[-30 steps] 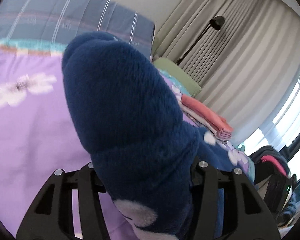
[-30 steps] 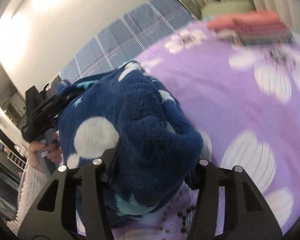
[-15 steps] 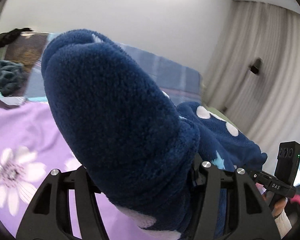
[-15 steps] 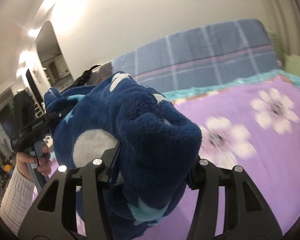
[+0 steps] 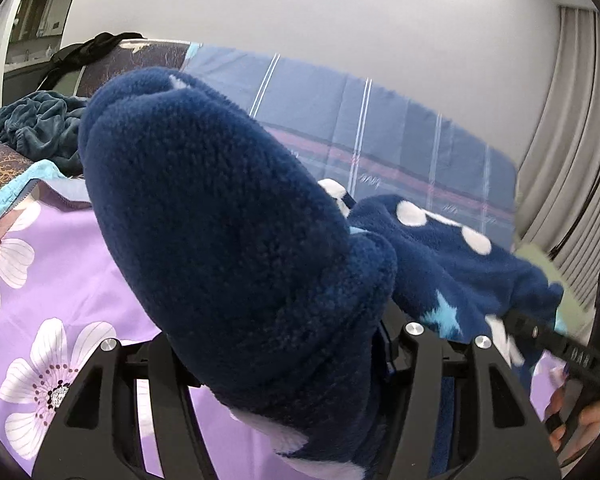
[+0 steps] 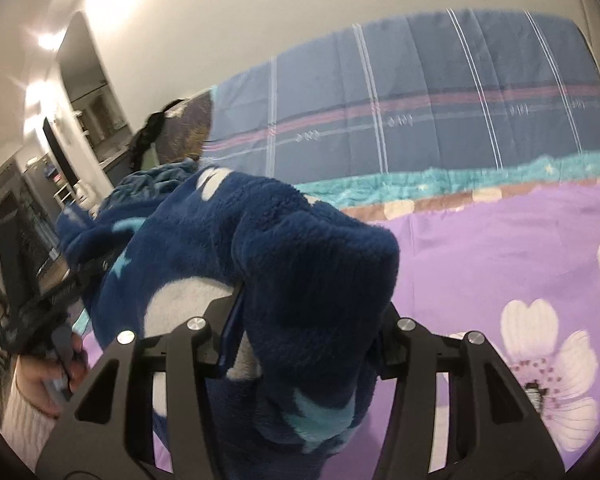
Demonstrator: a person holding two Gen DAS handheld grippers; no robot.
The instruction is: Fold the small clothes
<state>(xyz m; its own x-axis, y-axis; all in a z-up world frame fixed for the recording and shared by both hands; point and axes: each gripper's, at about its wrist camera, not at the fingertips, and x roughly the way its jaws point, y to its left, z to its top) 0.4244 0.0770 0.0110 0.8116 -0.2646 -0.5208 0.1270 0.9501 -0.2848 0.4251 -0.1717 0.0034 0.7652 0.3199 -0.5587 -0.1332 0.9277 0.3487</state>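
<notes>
A dark blue fleece garment with white dots and pale blue stars hangs stretched between both grippers, above the purple flowered bedspread. My left gripper is shut on one thick bunched end, which hides its fingertips. In the right wrist view the other end of the garment bulges up between the fingers of my right gripper, also shut on it. Each gripper shows in the other's view: the right gripper at the far right and the left gripper at the far left, with a hand on its handle.
A blue plaid cover stands against the wall behind the bed. A crumpled teal blanket lies at the bed's left end. Grey curtains hang on the right. A hallway opening shows on the left. The bedspread lies flat to the right.
Both views have swung away from the curtains and the stack of folded clothes toward the wall and plaid cover. The fleece garment stays gripped at both ends and has moved along with the grippers.
</notes>
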